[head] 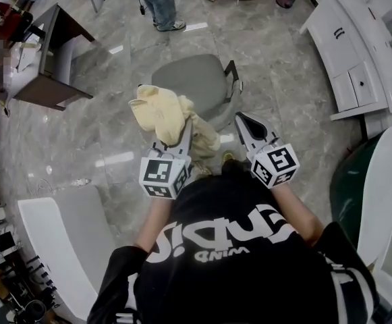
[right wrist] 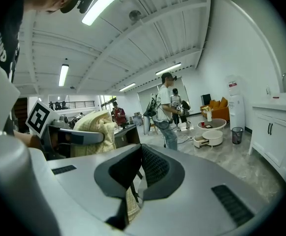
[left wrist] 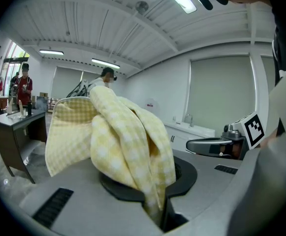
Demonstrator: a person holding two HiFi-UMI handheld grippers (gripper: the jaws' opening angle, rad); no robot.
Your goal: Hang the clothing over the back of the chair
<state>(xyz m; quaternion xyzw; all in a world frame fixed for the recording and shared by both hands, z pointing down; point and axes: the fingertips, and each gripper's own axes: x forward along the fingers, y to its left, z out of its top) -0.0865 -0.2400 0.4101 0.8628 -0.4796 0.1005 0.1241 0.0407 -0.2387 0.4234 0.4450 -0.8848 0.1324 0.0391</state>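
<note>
Yellow checked clothing, bunched, is held up in the air, just near of the grey chair. The left gripper has its fingers clamped on the main wad. The right gripper is just to its right, fingers nearly together, pinching a small edge of the same cloth. Around it:
- Dark surface, far left.
- White cabinets, right.
- Standing person, far.
- White chair, near left.
</note>
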